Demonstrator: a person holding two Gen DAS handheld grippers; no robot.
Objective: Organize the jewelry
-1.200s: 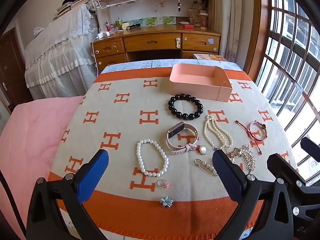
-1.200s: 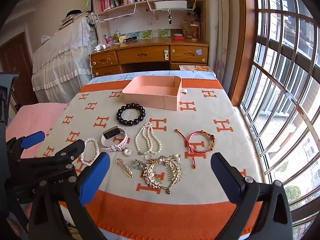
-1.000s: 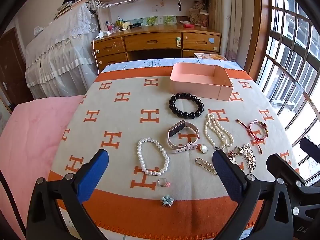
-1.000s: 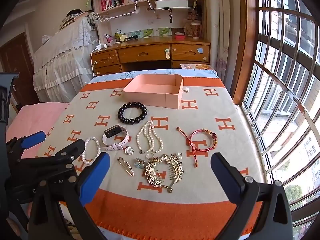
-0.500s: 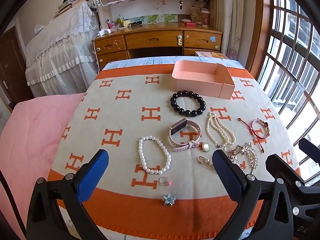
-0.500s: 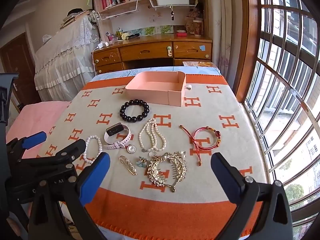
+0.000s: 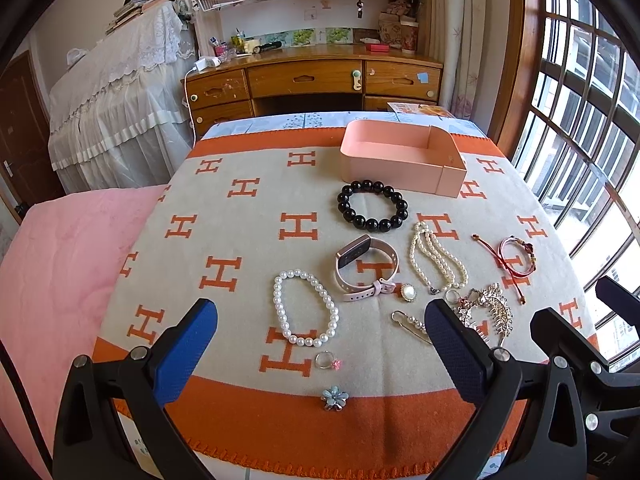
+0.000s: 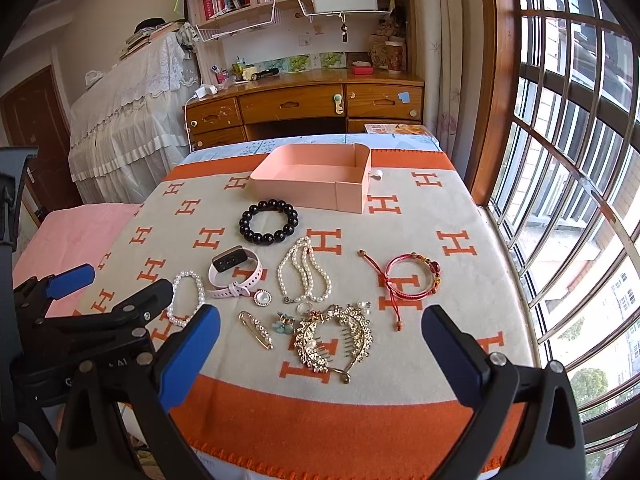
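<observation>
Jewelry lies on an orange-and-beige blanket. A pink open box stands at the far side. In front of it lie a black bead bracelet, a pink watch band, a white pearl bracelet, a pearl strand, a red cord bracelet, a gold hair comb, a pin, a ring and a flower charm. My left gripper is open above the near edge. My right gripper is open over the comb.
A wooden desk with drawers and bookshelves stand behind the table. A lace-covered piece of furniture is at the left. A barred window runs along the right. A pink cover lies left of the blanket.
Both grippers have drawn slightly back and up, so the jewelry sits a little lower in view. Nothing on the blanket has moved. Both grippers stay open.
</observation>
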